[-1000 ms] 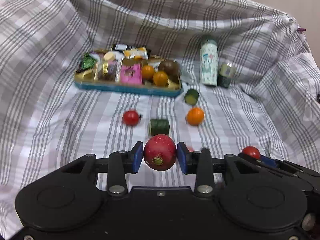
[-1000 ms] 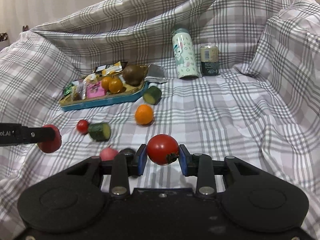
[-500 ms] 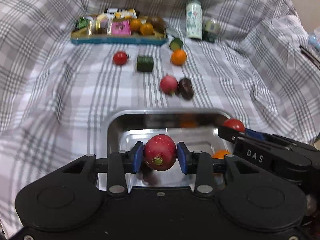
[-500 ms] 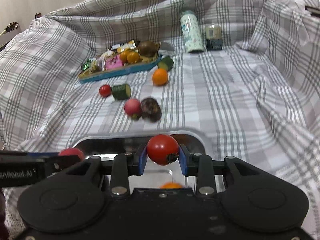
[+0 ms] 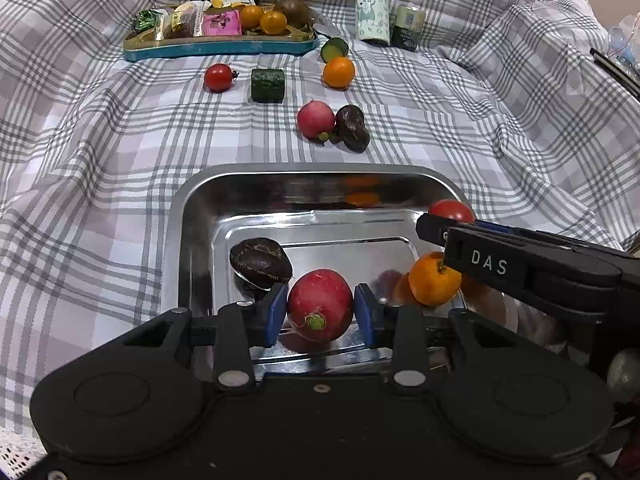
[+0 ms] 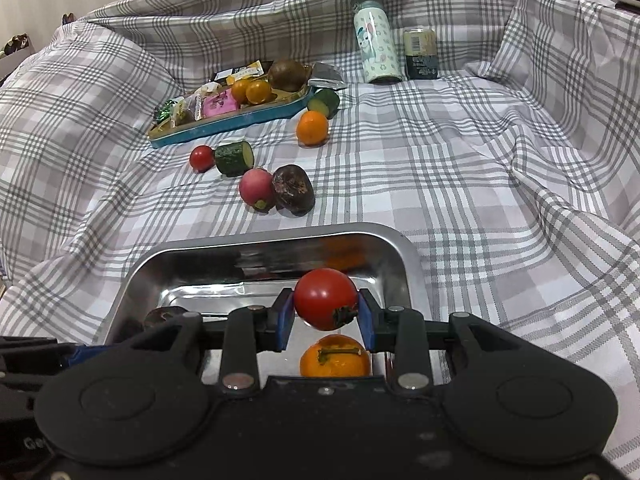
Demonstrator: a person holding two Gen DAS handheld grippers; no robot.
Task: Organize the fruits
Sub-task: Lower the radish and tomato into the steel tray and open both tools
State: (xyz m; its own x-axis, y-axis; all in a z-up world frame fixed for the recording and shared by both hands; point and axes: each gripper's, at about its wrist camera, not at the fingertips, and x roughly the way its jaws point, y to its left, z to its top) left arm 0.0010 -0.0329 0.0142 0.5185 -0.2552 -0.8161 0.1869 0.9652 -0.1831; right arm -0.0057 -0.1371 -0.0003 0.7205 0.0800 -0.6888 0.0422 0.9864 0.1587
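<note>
The left gripper (image 5: 320,312) clamps its blue pads on a red radish (image 5: 320,305) just over the floor of a steel tray (image 5: 188,216), with a dark fruit (image 5: 261,261) just ahead to its left and an orange (image 5: 434,279) to its right. The right gripper (image 6: 325,320) pinches a tomato (image 6: 325,298) above that orange. Beyond both, plaid cloth (image 5: 460,120) carries more scattered produce and a blue snack tray (image 5: 220,45).

A pink-red radish (image 5: 320,305) and a red tomato (image 6: 325,298) hang over the steel tray (image 5: 188,216), which holds an orange (image 5: 434,280) and a dark fruit (image 5: 260,261).
</note>
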